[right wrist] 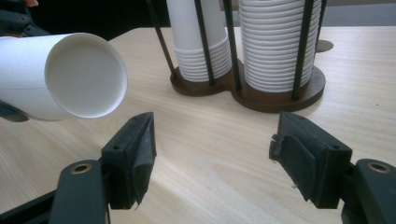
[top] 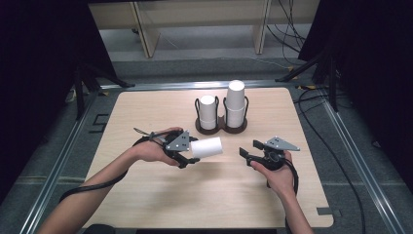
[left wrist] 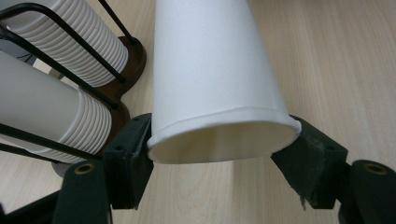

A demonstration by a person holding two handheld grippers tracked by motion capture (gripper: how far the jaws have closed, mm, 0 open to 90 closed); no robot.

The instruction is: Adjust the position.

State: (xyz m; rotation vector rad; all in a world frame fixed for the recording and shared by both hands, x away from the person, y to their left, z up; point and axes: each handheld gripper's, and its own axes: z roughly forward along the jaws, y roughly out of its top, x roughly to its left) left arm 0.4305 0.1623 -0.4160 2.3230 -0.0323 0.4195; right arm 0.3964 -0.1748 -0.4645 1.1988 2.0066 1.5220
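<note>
We see a white paper cup (top: 206,146) near the middle of the frame in the high view, lying sideways above the desk (top: 146,195), its rim end clamped between the fingers of the left gripper (top: 191,155). In the left gripper view the fingers (left wrist: 128,158) press on the cup's rim from both sides. To the right, the right gripper (top: 246,152) holds nothing, its fingers (right wrist: 133,149) spread wide. Above the cup, a dark wire cup holder (top: 221,126) carries two stacks of cups (top: 235,102), the right one taller.
</note>
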